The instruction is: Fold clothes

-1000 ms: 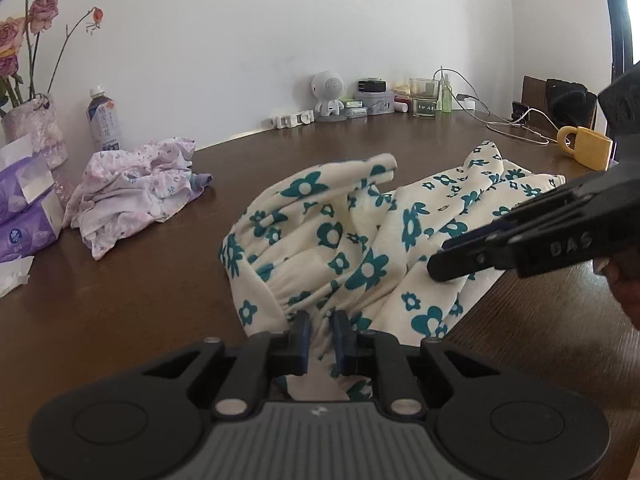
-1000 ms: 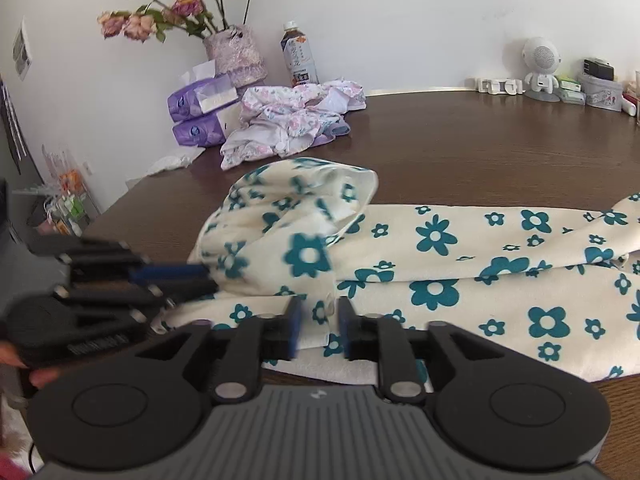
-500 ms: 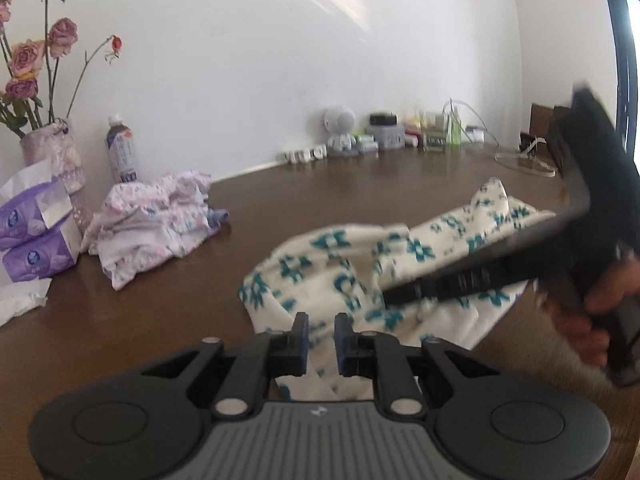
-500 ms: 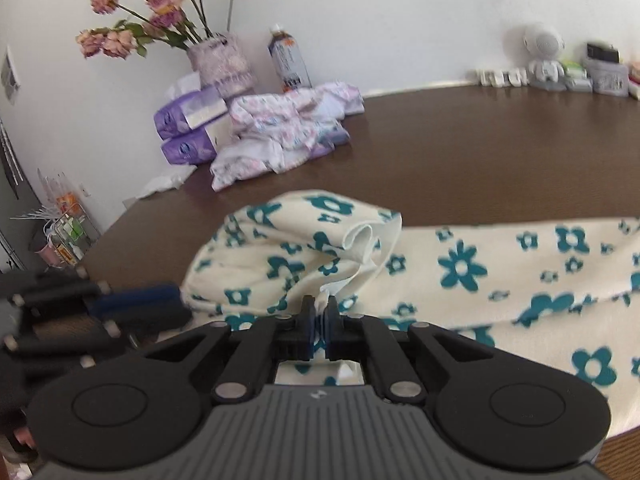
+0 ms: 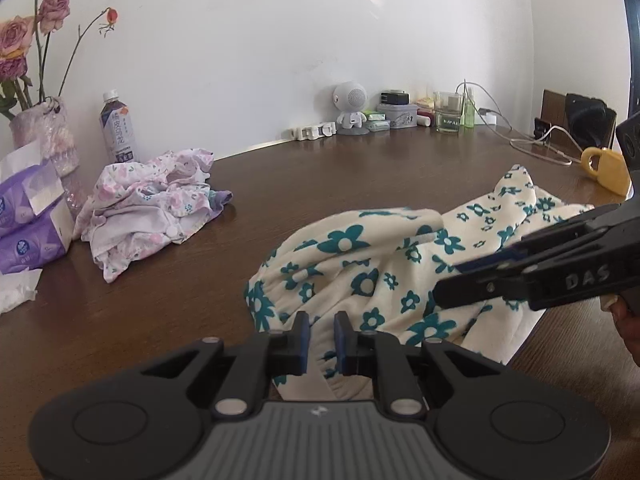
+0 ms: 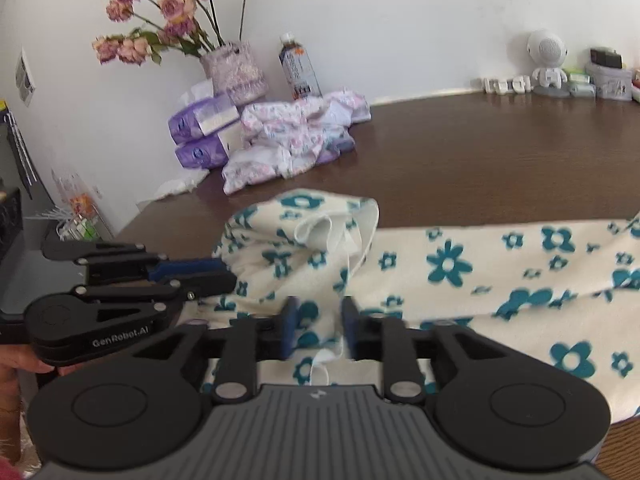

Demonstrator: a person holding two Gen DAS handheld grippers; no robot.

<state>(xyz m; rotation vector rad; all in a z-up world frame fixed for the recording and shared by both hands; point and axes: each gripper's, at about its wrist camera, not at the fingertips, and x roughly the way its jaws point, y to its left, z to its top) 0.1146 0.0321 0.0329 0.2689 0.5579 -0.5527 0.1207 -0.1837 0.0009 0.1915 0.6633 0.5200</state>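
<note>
A: Item, location?
B: Floral garment (image 6: 460,264), bunched on brown table (image 6: 500,160), directly ahead of both grippers.
A: Grippers?
B: Left gripper (image 5: 320,330) parted, cloth between fingers; right gripper (image 6: 316,322) released likewise.

"DAS" marks the right claw (image 5: 444,298); "GenRobot.AI" marks the left claw (image 6: 224,276).

Bare table (image 5: 360,176) between floral garment (image 5: 360,264) and crumpled clothes (image 5: 152,204)
</note>
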